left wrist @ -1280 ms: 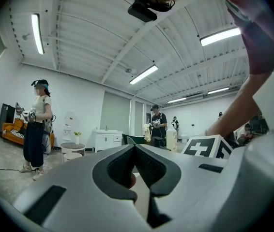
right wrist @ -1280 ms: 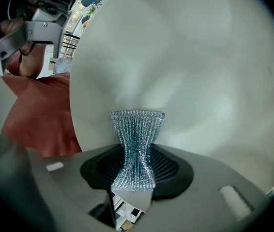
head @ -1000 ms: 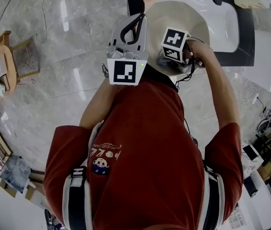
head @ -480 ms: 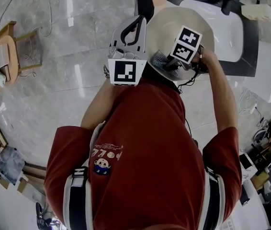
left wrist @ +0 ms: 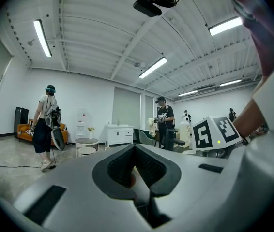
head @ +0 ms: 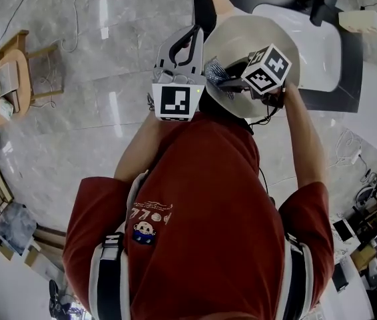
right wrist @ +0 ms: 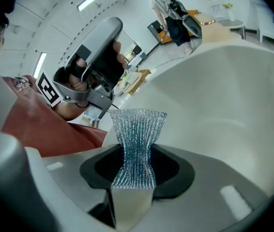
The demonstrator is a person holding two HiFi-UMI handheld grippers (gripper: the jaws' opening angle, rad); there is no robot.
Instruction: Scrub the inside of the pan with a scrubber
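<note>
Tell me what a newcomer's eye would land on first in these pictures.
First comes the silvery mesh scrubber, pinched at its waist in the right gripper and facing the cream inside of the pan. In the head view, the person's red shirt fills the lower frame. Above it, the left gripper appears clamped at the pan's left rim.

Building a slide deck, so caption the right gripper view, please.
Right gripper, tongs shut on a silver mesh scrubber, facing the inside of the pale pan.
</note>
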